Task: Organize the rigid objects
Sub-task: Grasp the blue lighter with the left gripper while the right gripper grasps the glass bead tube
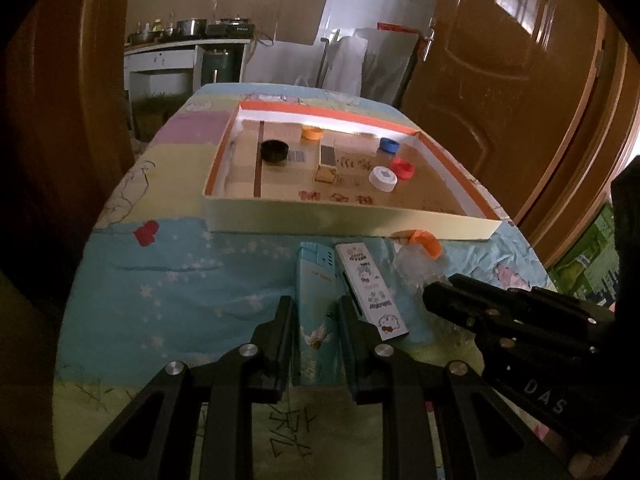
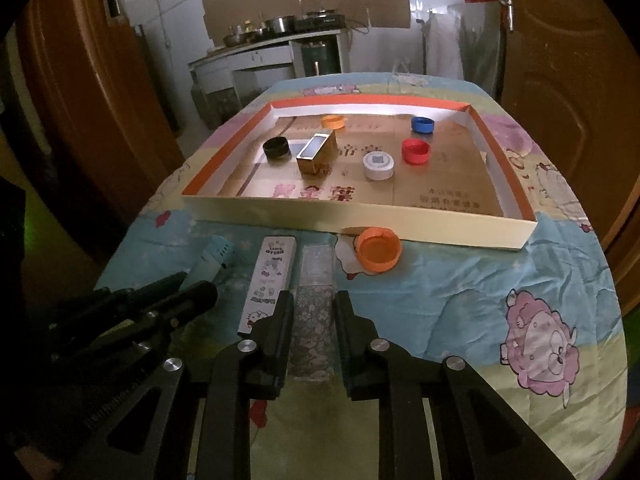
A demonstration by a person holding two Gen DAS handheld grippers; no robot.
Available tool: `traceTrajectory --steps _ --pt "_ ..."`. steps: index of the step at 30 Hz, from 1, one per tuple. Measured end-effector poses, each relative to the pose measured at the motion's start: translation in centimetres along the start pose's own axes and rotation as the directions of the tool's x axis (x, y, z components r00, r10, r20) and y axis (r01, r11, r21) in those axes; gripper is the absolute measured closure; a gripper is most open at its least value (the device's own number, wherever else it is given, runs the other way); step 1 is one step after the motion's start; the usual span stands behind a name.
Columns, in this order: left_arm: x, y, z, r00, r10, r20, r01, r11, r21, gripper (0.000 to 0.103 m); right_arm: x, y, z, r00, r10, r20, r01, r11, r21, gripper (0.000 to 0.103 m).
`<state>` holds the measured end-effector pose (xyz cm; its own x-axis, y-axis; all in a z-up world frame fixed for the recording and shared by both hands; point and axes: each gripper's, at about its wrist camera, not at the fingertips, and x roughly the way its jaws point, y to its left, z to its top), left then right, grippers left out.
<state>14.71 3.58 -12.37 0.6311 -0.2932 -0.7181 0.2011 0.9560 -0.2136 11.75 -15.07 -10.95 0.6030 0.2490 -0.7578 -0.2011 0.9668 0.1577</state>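
Left wrist view: the left gripper (image 1: 316, 320) has its jaws closed on a blue lighter (image 1: 314, 300) lying on the bench (image 1: 180, 272), one pad against each long side. A white lighter (image 1: 372, 292) lies just beside it on the right, slightly angled. The right gripper (image 1: 444, 300) enters from the right over a clear item (image 1: 416, 264) too blurred to identify. An orange cap (image 1: 426, 242) lies against the near wall of the tray (image 1: 320, 220). Inside the tray: a black cap (image 1: 274, 151), a gold box (image 1: 326, 170), a white cap (image 1: 383, 178), a red cap (image 1: 402, 168), a blue cap (image 1: 389, 145) and a second orange cap (image 1: 312, 133), all apart

Right wrist view: the right gripper (image 2: 314, 316) has its jaws closed on a floral lighter (image 2: 314, 316) with a clear top, flat on the bench (image 2: 460, 280). The white lighter (image 2: 266, 284) lies just left of it, parallel. The left gripper (image 2: 188, 284) covers most of the blue lighter (image 2: 216, 254). The orange cap (image 2: 378, 249) rests on its side, touching the tray (image 2: 300, 216) wall
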Motion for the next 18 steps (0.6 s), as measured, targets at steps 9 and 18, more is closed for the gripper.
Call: traceTrajectory --steps 9,18 --pt "-1.1 -0.2 0.7 1.0 -0.01 0.028 0.01 1.0 0.006 0.081 -0.5 -0.3 -0.2 1.0 0.009 -0.001 -0.009 1.0 0.004 0.082" --pt "-1.8 -1.0 2.1 0.998 -0.024 0.05 0.022 0.999 0.03 0.081 -2.1 -0.7 0.3 0.999 0.016 0.037 -0.017 1.0 0.02 0.082"
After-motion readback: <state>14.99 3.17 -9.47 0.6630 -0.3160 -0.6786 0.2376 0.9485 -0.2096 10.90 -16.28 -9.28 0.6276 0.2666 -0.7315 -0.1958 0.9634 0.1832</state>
